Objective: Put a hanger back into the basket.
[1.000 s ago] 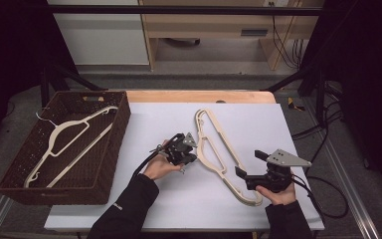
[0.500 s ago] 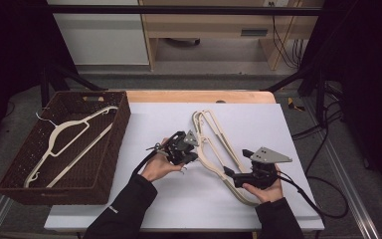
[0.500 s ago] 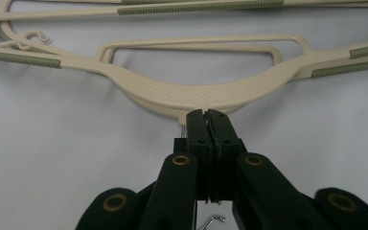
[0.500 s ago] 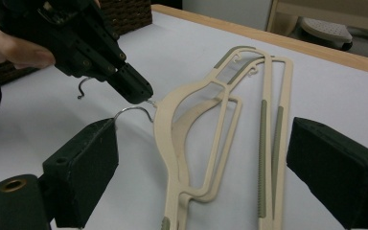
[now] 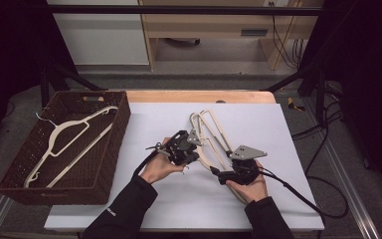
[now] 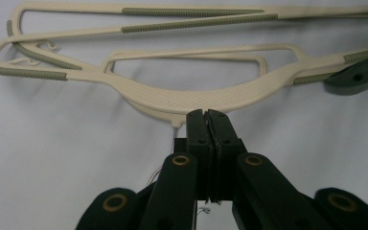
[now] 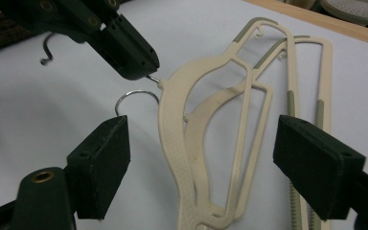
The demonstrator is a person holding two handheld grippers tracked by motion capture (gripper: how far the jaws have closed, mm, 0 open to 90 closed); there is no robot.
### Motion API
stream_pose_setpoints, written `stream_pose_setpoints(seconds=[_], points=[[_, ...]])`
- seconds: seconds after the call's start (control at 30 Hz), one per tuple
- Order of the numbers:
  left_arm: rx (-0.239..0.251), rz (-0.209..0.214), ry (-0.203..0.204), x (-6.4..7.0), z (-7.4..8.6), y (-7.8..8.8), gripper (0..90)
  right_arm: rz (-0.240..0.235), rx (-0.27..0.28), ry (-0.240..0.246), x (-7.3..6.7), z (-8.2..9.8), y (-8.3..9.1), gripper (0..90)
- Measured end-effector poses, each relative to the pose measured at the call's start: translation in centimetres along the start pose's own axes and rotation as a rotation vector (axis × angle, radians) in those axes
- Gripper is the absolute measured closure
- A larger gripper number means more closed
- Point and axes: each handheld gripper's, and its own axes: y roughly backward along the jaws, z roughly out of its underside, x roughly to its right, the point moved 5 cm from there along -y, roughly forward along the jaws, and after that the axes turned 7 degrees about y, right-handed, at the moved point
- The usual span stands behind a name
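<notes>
Two cream plastic hangers lie overlapped on the white table cover. My left gripper is shut on the wire neck of the upper hanger; its jaws meet just below the cream body. The lower hanger shows its wire hook lying free under that neck. My right gripper is open, and its jaws have just been closing. Its two pads stand either side of the upper hanger's shoulder without touching it. The left gripper's tips show at the top left of the right gripper view.
A brown wicker basket stands at the left with one cream hanger in it. Wood of the table edge shows behind the cover. Cables trail off the table's right side.
My right gripper has moved left to the hangers' near end, and its jaws now straddle it. The left gripper has risen slightly with the hanger's neck in it.
</notes>
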Motion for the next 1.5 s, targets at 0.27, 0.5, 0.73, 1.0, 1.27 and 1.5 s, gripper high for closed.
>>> stream_pose_setpoints(seconds=[0.27, 0.5, 0.73, 1.0, 1.27, 1.5], points=[[0.005, 0.005, 0.000, 0.6, -0.6, 0.3, 88.8, -0.005, -0.046, 0.024, -0.6, 0.4, -1.2, 30.4], [-0.001, 0.003, -0.003, 0.9, -0.8, 0.4, 88.7, -0.022, -0.082, 0.071, -1.3, 0.7, -2.2, 44.0], [-0.003, 0.005, -0.002, 1.0, -0.8, 0.5, 88.7, -0.027, -0.117, 0.101, -1.3, 1.1, -2.6, 63.0], [0.026, 0.020, 0.034, 1.1, -0.9, 0.6, 88.4, -0.038, -0.116, 0.138, -1.6, 1.0, -2.4, 74.7], [0.161, 0.027, 0.097, 0.4, -1.4, 3.8, 70.0, 0.005, -0.126, 0.185, -1.2, 0.8, -1.7, 76.8], [0.346, -0.016, 0.177, -1.1, -0.7, 8.1, 42.9, 0.029, -0.128, 0.203, -0.8, 0.5, -0.7, 77.9]])
